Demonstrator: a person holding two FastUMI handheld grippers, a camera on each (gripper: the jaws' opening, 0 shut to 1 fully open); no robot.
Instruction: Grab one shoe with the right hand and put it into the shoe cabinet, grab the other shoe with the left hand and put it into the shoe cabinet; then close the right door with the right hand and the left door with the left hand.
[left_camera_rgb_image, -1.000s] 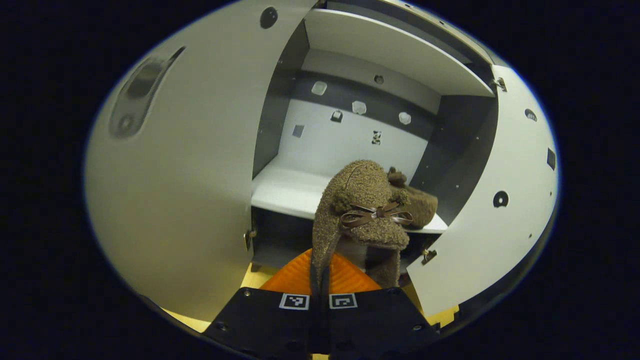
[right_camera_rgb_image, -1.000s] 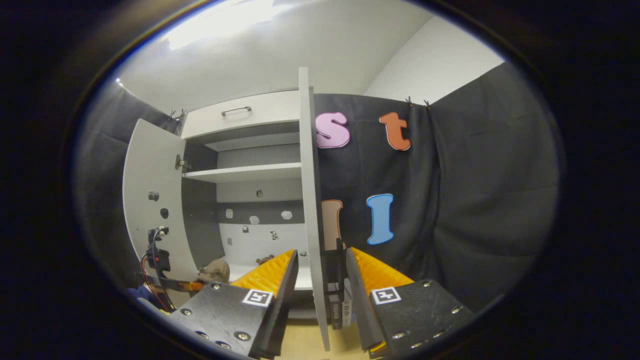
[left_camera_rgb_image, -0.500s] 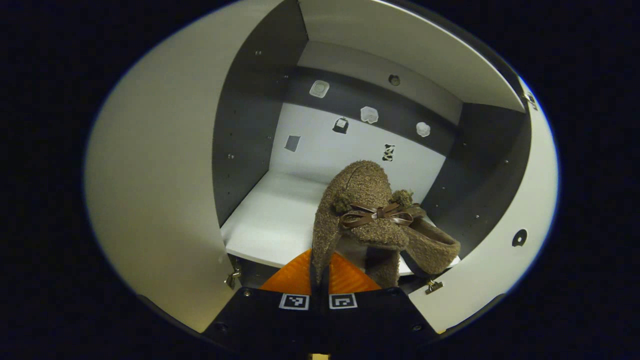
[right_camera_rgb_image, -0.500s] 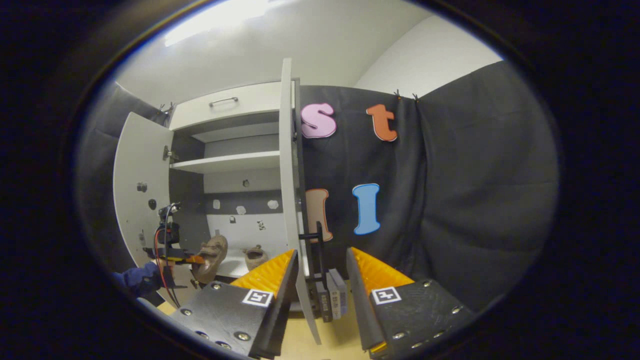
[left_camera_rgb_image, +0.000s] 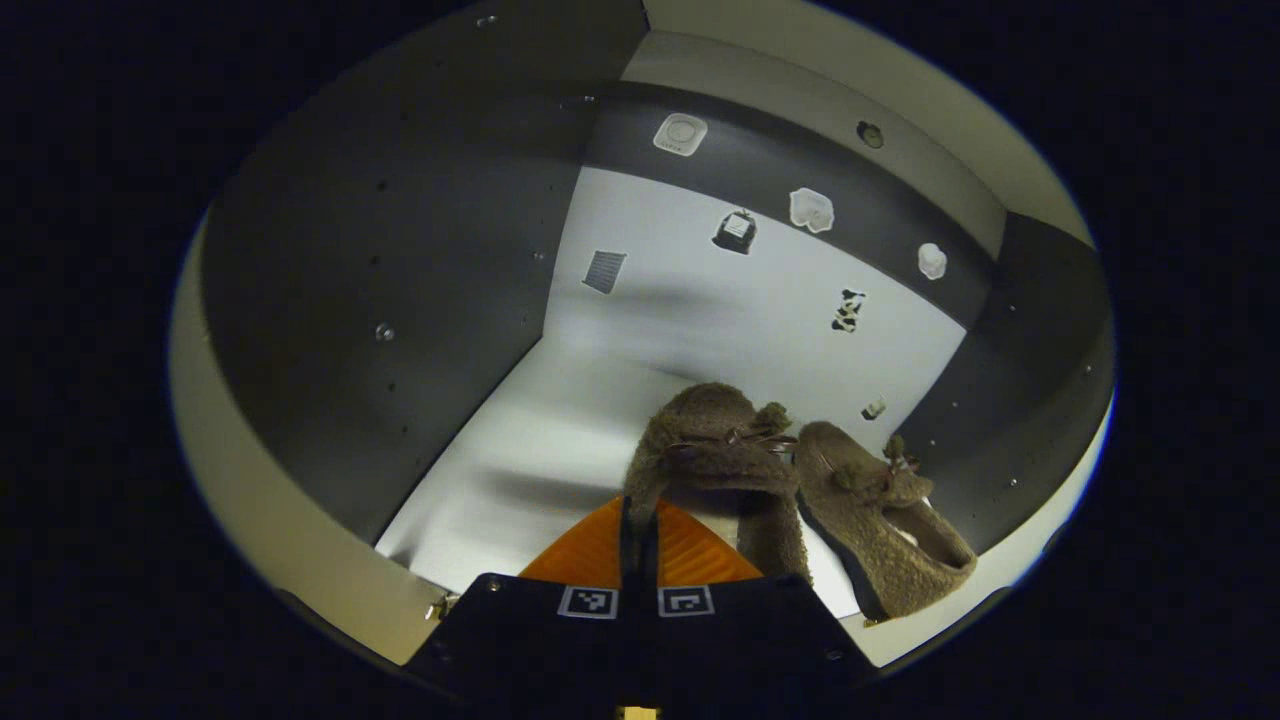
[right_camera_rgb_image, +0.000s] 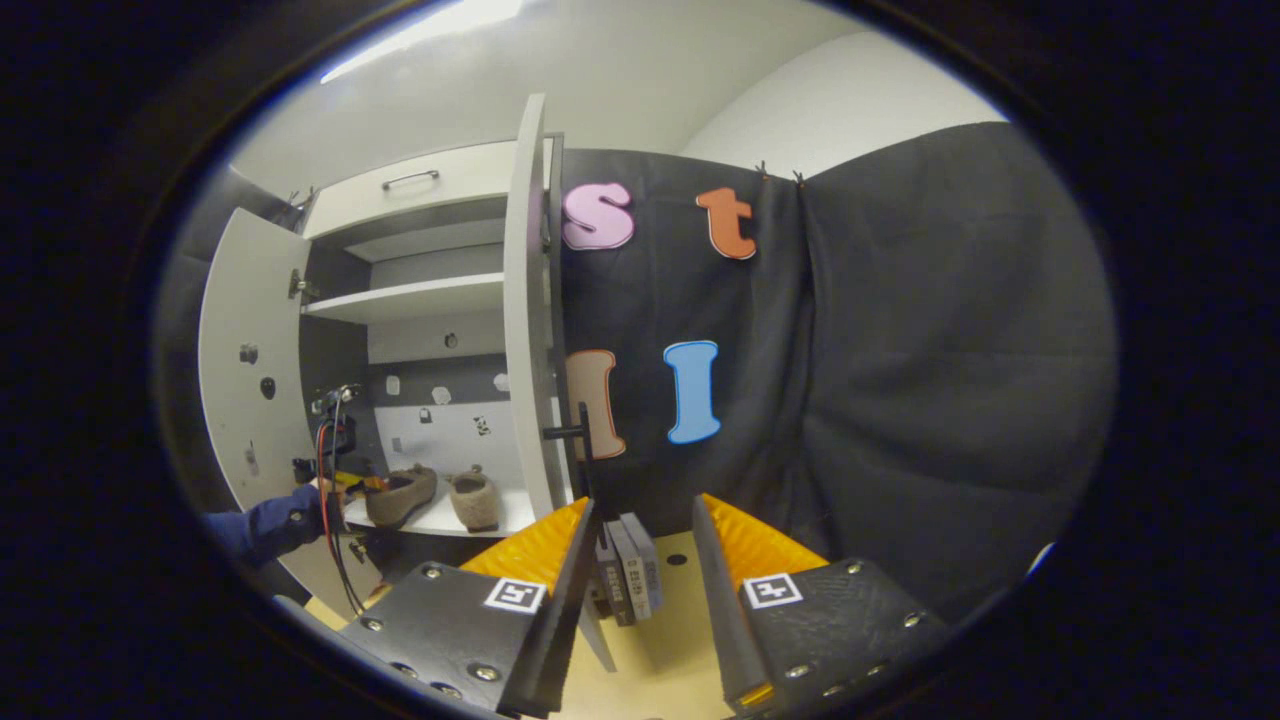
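- The left gripper (left_camera_rgb_image: 638, 520) has its two fingers pressed together on the heel edge of a fuzzy brown shoe (left_camera_rgb_image: 715, 455), which rises from the fingertips with its toe and small bow pointing into the cabinet
- In the left gripper view this held shoe is over the white shelf (left_camera_rgb_image: 520, 450) of the shoe cabinet; whether its sole touches the shelf cannot be told
- Just beside it on the right, the second brown shoe (left_camera_rgb_image: 880, 515) lies on the same shelf, its opening facing up, close to the dark right side wall (left_camera_rgb_image: 1040, 400)
- The two shoes look to be touching or nearly so near their toes
- The dark left side wall (left_camera_rgb_image: 400, 300) and the pale back panel (left_camera_rgb_image: 760, 300), with small stickers and fittings, enclose the compartment
- In the right gripper view, the left gripper (right_camera_rgb_image: 345, 485) and a blue sleeve (right_camera_rgb_image: 265, 525) reach into the cabinet from the left, with both shoes (right_camera_rgb_image: 400, 495) (right_camera_rgb_image: 475, 500) on the shelf
- The right gripper (right_camera_rgb_image: 640, 560) holds nothing; its fingers stand apart, well in front of the cabinet
- The right door (right_camera_rgb_image: 525, 320) stands open edge-on above the right gripper's left finger, its dark handle (right_camera_rgb_image: 575, 435) sticking out
- The left door (right_camera_rgb_image: 240, 350) is swung wide open too
- A few small boxes (right_camera_rgb_image: 630, 565) stand on the yellowish floor (right_camera_rgb_image: 670, 640) between the right gripper's fingers
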